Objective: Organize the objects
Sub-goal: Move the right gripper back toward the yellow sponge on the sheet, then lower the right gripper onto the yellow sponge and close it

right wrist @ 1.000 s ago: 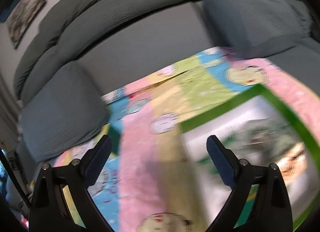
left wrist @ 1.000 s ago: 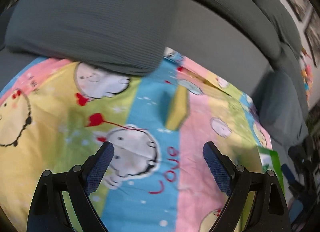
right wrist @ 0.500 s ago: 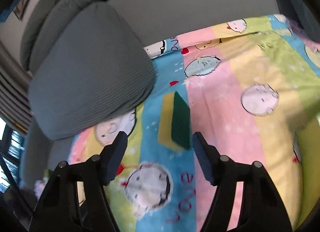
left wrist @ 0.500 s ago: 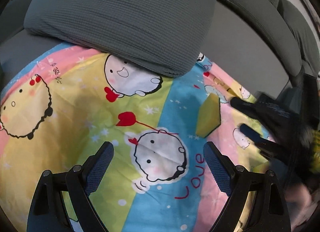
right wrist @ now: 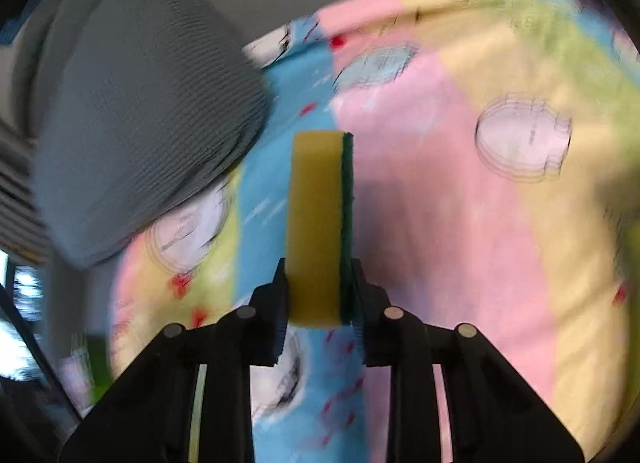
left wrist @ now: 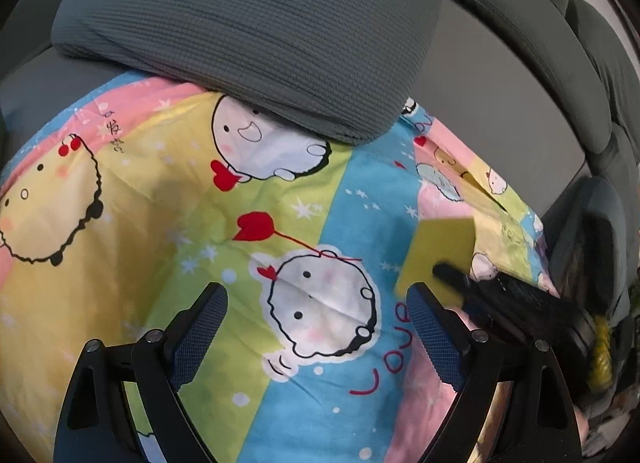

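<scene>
One yellow-and-green sponge (right wrist: 320, 223) stands on edge over the cartoon sheet (left wrist: 280, 343), clamped between the pads of the right gripper (right wrist: 319, 303). The left gripper (left wrist: 316, 327) hangs spread wide and empty. One grey cushion (left wrist: 256, 31) rests on the sheet's far edge.

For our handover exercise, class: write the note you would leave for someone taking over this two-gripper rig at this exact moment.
Right gripper: jaws have just closed on the sponge, yellow foam toward its left finger, green scouring face toward its right.
Left gripper: open, nothing between the fingers, hanging over the cartoon sheet.
Things: the sponge stands on edge on the sheet's blue stripe, just right of the grey cushion that overlaps the sheet.
Done: sponge gripped.
Left: lift it and put it wherever it belongs; that place is not visible in these views.
</scene>
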`<state>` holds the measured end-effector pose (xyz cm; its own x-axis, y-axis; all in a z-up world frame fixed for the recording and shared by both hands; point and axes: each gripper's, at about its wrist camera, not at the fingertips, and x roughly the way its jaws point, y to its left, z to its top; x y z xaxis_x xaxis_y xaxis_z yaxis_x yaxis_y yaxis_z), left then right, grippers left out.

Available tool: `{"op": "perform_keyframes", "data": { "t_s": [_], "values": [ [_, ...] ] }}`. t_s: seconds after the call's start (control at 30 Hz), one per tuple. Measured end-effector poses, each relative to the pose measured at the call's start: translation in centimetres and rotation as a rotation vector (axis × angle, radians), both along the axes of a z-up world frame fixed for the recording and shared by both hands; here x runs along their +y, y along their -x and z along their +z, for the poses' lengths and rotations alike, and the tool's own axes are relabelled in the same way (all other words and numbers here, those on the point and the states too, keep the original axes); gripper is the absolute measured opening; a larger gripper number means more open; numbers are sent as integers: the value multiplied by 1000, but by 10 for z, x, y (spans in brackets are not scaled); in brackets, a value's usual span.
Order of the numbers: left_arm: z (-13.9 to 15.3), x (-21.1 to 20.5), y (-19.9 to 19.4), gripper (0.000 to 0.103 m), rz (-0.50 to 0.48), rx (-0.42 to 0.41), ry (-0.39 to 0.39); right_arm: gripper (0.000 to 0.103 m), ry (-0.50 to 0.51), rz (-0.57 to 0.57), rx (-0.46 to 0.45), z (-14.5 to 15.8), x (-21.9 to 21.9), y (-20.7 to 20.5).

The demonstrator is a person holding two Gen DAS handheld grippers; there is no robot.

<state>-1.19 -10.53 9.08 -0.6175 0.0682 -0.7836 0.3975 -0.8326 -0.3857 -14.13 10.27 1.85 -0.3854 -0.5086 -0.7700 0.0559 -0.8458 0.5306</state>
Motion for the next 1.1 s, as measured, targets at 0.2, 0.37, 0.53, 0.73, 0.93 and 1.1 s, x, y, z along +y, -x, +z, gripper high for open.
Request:
{"op": "perform_keyframes", "data": {
  "t_s": [0.2,0.37,0.53,0.73,0.93,1.1],
  "values": [
    [-5,4,-1,91,10,-39,20,34,118,138,-122,-11,15,-63],
    [-17,14,3,91,-33,-85,-2,58,-85,-12,-101,-10,41,-67],
    [-19,26,6,91,-92,-68,-91,62,22,-152,-20,11,71,-74],
    [-28,61,19,91,-218,-99,-122,42,68,-120,-9,15,63,-76],
    [-39,86,28,74,-319,-138,-144,42,117,-60,-36,-3,61,-62],
    [-50,90,31,53,-355,-185,-151,43,138,26,-127,-26,49,-55]
  ]
}}
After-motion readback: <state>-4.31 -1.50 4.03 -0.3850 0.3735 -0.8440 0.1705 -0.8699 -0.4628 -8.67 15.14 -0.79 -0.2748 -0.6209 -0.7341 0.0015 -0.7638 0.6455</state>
